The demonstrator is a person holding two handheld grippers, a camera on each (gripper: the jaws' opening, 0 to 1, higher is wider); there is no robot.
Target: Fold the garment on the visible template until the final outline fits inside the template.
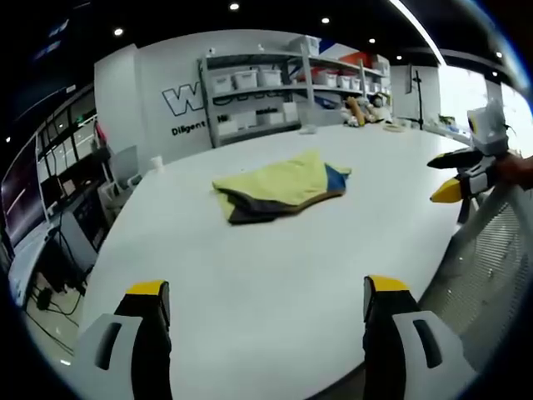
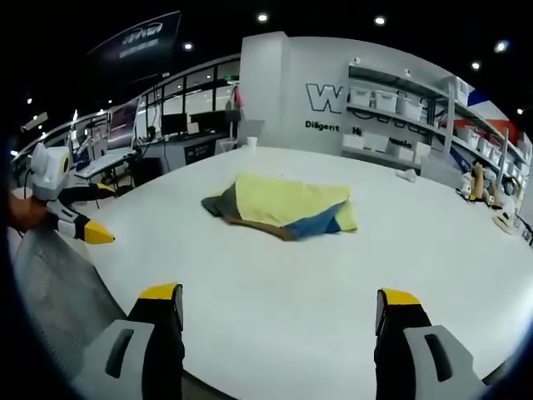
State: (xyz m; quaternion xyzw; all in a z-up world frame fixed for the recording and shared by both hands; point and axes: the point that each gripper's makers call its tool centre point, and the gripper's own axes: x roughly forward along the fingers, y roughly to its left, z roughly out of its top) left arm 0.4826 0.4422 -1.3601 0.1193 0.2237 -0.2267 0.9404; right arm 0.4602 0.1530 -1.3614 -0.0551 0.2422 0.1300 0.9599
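Note:
A folded garment [image 1: 280, 190], yellow with blue and brown parts, lies near the middle of the white table [image 1: 250, 275]; the same garment [image 2: 283, 206] appears in the right gripper view. No template outline can be made out around it. My left gripper [image 1: 266, 304] hovers over the near table edge, open and holding nothing, well short of the garment. My right gripper [image 2: 279, 312] is open and bare too, also short of the cloth. The right gripper [image 1: 456, 175] enters the left gripper view at the right edge; the left gripper [image 2: 79, 218] enters the right gripper view at the left.
Shelves with white bins [image 1: 258, 83] stand against the far wall [image 2: 333, 83]. Small items [image 2: 491, 200] sit at the table's far right end. A mesh chair back [image 2: 58, 292] is at the near edge. Desks and monitors [image 1: 67, 225] stand to the left.

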